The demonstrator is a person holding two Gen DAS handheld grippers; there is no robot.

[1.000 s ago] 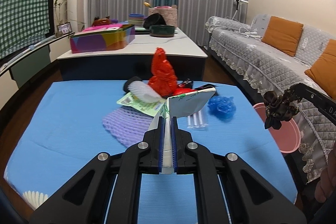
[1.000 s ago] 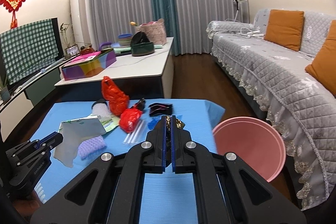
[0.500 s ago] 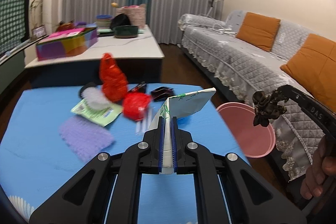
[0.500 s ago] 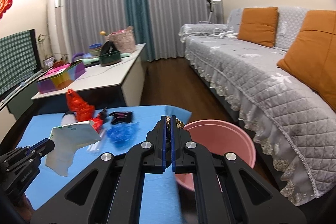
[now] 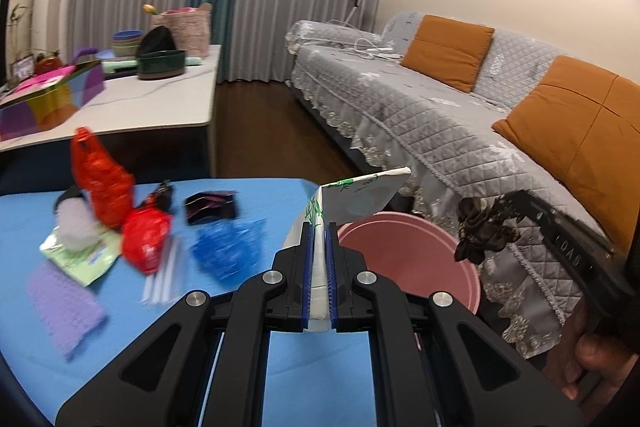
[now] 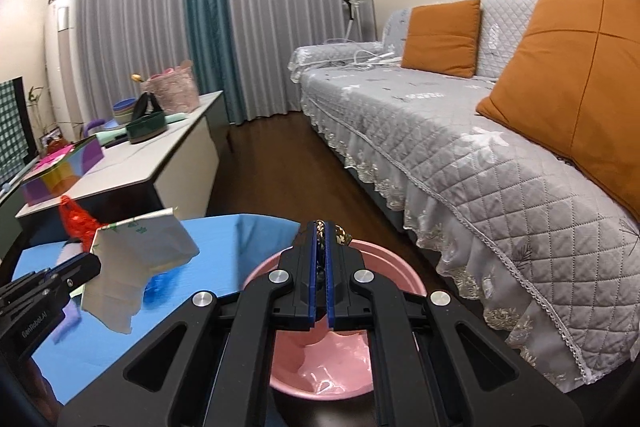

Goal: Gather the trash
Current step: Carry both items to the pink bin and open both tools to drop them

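My left gripper (image 5: 319, 227) is shut on a white and silver snack bag (image 5: 360, 195) and holds it above the blue table's right edge, next to the pink bin (image 5: 416, 251). The bag also shows in the right wrist view (image 6: 136, 259). My right gripper (image 6: 320, 227) is shut on a dark crumpled wrapper (image 5: 480, 231) and holds it over the pink bin (image 6: 328, 363). More trash lies on the blue table (image 5: 24, 227): red bags (image 5: 104, 179), a blue crumpled wrapper (image 5: 228, 247), a purple foam net (image 5: 64, 303), a dark packet (image 5: 210, 207).
A grey sofa (image 6: 480, 147) with orange cushions runs along the right, close to the bin. A white coffee table (image 5: 152, 103) with bowls and a colourful box stands behind the blue table. Dark floor lies between them.
Both grippers have swung to the right with their loads. The right gripper has moved from over the table to above the pink bin, and the left one has reached the table's right edge.
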